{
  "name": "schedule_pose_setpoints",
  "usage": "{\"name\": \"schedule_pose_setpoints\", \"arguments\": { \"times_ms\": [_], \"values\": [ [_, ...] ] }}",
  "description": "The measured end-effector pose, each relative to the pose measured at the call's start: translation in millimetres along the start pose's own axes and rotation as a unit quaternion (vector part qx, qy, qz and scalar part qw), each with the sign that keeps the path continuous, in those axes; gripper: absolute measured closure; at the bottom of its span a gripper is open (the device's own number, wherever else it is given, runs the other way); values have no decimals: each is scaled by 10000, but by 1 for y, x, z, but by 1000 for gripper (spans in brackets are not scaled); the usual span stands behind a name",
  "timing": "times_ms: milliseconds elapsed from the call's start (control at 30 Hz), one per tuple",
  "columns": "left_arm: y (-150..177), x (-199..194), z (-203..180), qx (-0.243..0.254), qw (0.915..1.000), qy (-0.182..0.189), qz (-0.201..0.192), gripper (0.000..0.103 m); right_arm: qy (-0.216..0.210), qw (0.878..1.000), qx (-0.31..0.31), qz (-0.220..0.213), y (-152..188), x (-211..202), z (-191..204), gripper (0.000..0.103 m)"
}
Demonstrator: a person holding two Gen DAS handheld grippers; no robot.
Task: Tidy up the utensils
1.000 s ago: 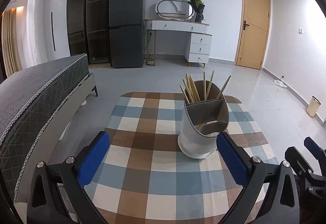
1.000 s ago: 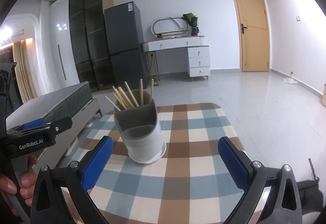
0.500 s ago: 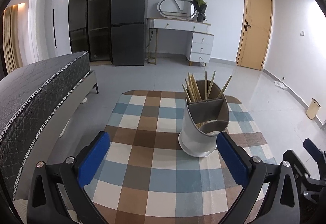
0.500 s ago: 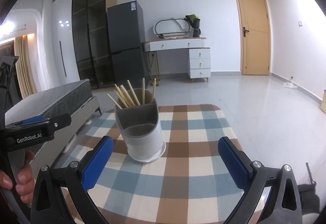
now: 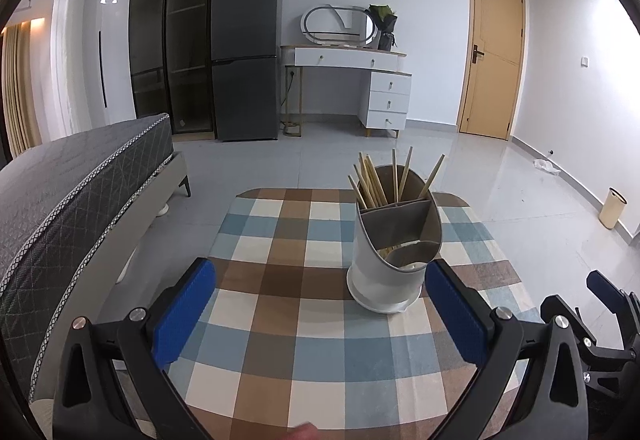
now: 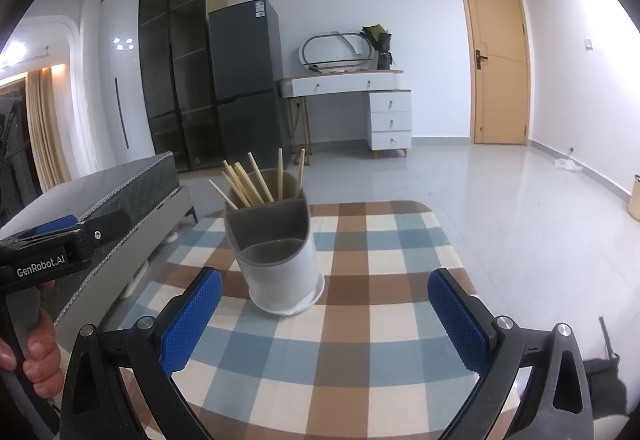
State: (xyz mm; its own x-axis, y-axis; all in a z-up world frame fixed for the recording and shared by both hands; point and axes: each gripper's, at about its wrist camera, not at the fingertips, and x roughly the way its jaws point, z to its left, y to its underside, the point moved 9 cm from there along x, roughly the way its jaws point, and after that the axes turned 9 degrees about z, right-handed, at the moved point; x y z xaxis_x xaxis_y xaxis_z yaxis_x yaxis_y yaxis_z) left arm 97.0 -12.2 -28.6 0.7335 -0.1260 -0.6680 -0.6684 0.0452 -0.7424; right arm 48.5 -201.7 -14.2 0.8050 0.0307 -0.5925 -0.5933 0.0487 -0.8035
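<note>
A white and grey utensil holder [image 5: 394,248] stands on the checked tablecloth [image 5: 296,304]. Several wooden chopsticks [image 5: 376,182] stick up from its back compartment; the front compartments look empty. It also shows in the right wrist view [image 6: 278,252] with the chopsticks [image 6: 256,182]. My left gripper [image 5: 320,320] is open and empty, hovering in front of and left of the holder. My right gripper [image 6: 326,320] is open and empty, in front of the holder. The right gripper's edge shows in the left wrist view [image 5: 608,296]; the left gripper shows at the left of the right wrist view [image 6: 60,236].
The small table [image 6: 400,240] has rounded edges close on all sides. A grey bed [image 5: 72,184] lies to the left. A dark fridge [image 5: 244,68], a white desk [image 5: 352,80] and a wooden door [image 5: 492,52] stand at the far wall.
Both grippers have drawn back and tilted slightly, so the holder sits a little lower and further in view. Both jaws stay open and empty.
</note>
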Motion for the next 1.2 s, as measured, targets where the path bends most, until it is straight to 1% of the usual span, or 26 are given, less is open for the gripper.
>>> {"name": "schedule_pose_setpoints", "arguments": {
  "times_ms": [267, 700, 1200],
  "values": [
    [0, -1, -1, 48, 10000, -22, -43, 2, 2, 10000, -16, 15, 2, 1, 1, 0],
    [2, -1, -1, 11, 10000, -54, 30, 2, -4, 10000, 12, 62, 3, 3, 0, 0],
    [2, 0, 0, -2, 10000, -46, 26, 2, -5, 10000, 5, 93, 4, 4, 0, 0]
  ]
}}
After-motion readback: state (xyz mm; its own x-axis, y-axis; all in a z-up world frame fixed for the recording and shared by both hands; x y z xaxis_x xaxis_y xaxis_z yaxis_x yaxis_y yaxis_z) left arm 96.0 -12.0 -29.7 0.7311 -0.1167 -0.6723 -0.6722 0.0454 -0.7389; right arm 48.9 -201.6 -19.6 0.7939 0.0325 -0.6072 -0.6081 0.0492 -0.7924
